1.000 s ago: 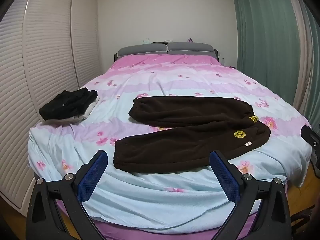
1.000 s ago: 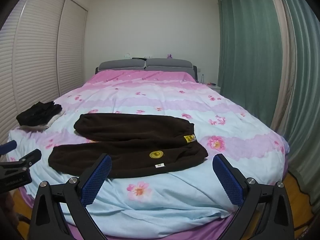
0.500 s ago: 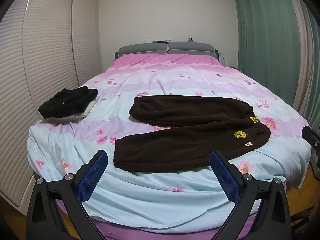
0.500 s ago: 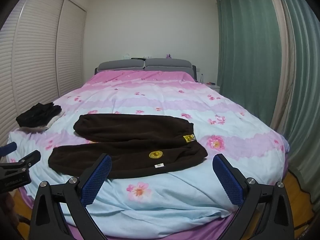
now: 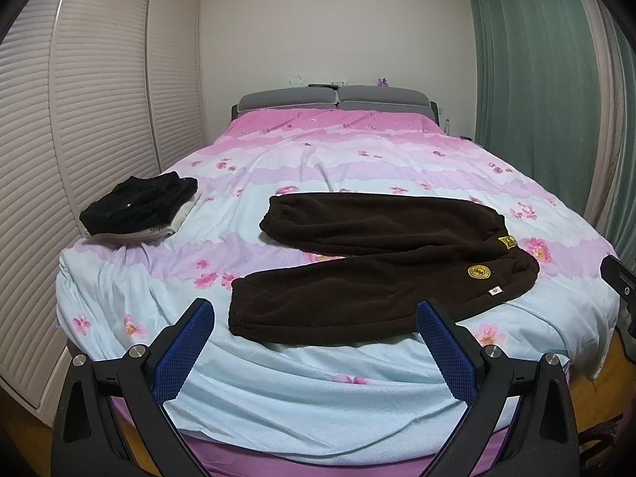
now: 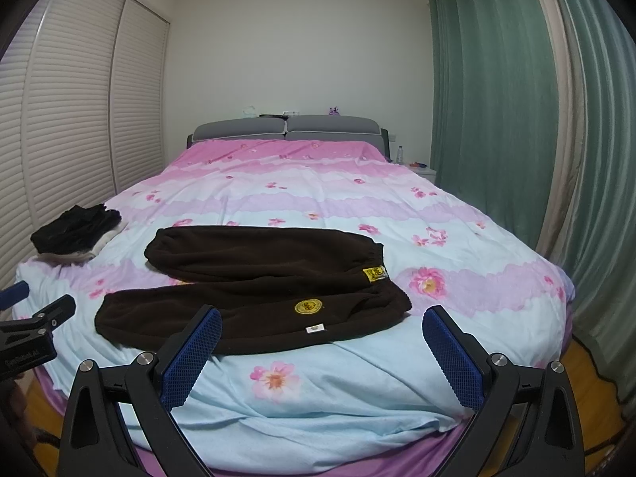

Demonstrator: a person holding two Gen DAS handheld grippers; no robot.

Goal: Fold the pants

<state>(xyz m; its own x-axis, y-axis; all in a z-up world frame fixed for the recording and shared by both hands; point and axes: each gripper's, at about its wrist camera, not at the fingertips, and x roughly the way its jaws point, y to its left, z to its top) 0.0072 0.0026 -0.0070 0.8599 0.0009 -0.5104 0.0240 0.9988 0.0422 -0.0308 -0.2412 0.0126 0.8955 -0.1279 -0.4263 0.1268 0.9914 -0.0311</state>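
Dark brown fleece pants [image 5: 377, 262] lie flat on the bed [image 5: 318, 397], legs spread in a V toward the left, waistband with yellow patches at the right. They also show in the right wrist view [image 6: 258, 286]. My left gripper [image 5: 314, 318] is open and empty, hovering before the foot of the bed near the closer leg's cuff. My right gripper [image 6: 322, 322] is open and empty, hovering before the waistband end. Neither touches the pants.
A folded stack of black and white clothes [image 5: 139, 206] lies at the bed's left edge, also in the right wrist view [image 6: 75, 234]. Louvred closet doors [image 5: 99, 119] stand at the left, green curtains [image 6: 497, 119] at the right. A grey headboard [image 5: 334, 97] stands at the back.
Both views have drifted only slightly; the pants and both open grippers stand much as before.
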